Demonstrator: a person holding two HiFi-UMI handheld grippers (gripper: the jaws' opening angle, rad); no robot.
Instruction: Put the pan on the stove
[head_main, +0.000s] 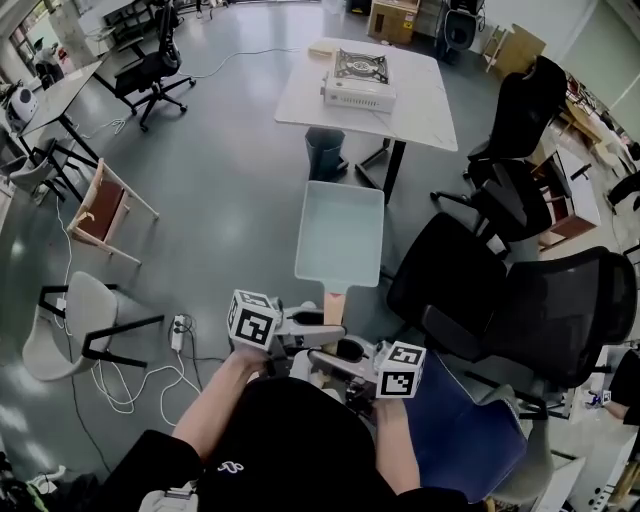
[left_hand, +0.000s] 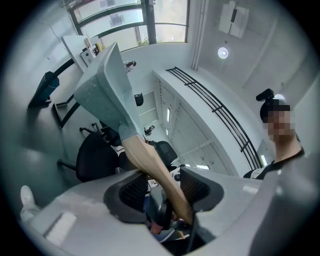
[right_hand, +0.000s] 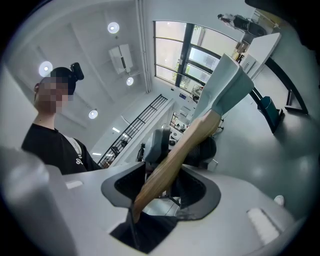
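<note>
Pale pan (head_main: 340, 232) held out mid-frame; stove (head_main: 358, 78) on the desk (head_main: 425, 115) at upper centre.
Both the left gripper (left_hand: 167, 192) and the right gripper (right_hand: 160, 187) pinch its wooden handle (head_main: 334, 303), whose end is hidden between them.

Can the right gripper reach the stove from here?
Probably not. The right gripper grips the pan by its handle, and the stove sits on a table far ahead; the person must walk closer first.
</note>
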